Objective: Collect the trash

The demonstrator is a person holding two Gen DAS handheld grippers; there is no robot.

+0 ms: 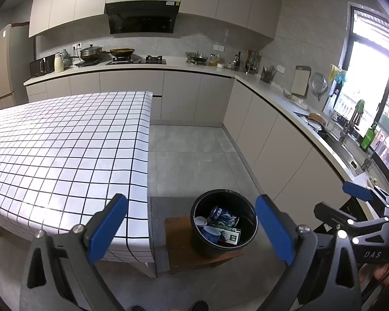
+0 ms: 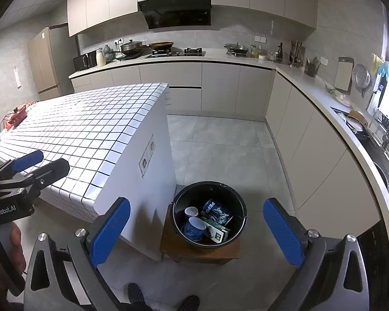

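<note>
A black bucket stands on a small wooden stool beside the checked table. Inside it lie a blue Pepsi can, two paper cups and a green carton. My left gripper hovers open above the bucket, nothing between its blue pads. My right gripper is also open and empty, held high over the bucket. Each gripper shows at the edge of the other's view.
The table with a white grid cloth fills the left. Grey floor lies between it and the L-shaped counter with pans, stove and sink. A person's hand and shoes show below.
</note>
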